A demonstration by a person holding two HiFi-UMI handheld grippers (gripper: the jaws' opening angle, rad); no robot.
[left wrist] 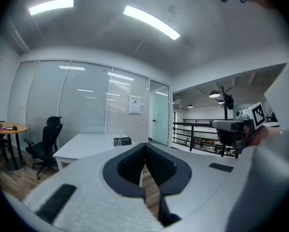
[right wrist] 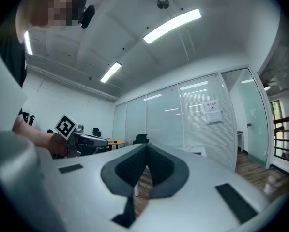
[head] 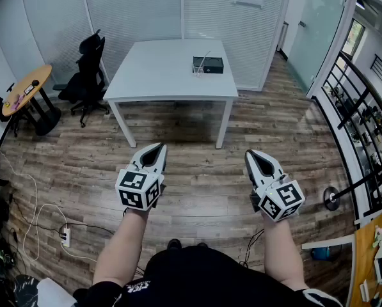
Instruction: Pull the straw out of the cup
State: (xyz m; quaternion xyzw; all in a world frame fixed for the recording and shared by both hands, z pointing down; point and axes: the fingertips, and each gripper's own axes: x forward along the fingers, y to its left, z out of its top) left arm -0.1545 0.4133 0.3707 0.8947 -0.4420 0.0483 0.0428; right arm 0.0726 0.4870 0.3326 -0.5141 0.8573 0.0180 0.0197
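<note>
– While both grippers hang short of the bench [head: 159, 75], where's the cup?
– Can't make out a cup or a straw in any view. The only thing on the bench is a dark box [head: 208, 64] near its far right corner, with a thin white thing [head: 202, 59] rising off it. Too small to call.
– Jaws?
– Left gripper [head: 157, 148]: jaws pressed together, nothing between. Right gripper [head: 252, 153]: same, closed and empty.
– Bearing?
– Both point roughly level at the bench and are well apart from it, with wood floor [head: 197, 171] between. The box lies ahead, between the two grippers' lines, a touch toward the right one.
– Which hand?
– My guess is the right pulls and the left steadies. If the white thing is the straw, its long axis stands near upright off the bench, so the pull goes up. Jaws must open first.
</note>
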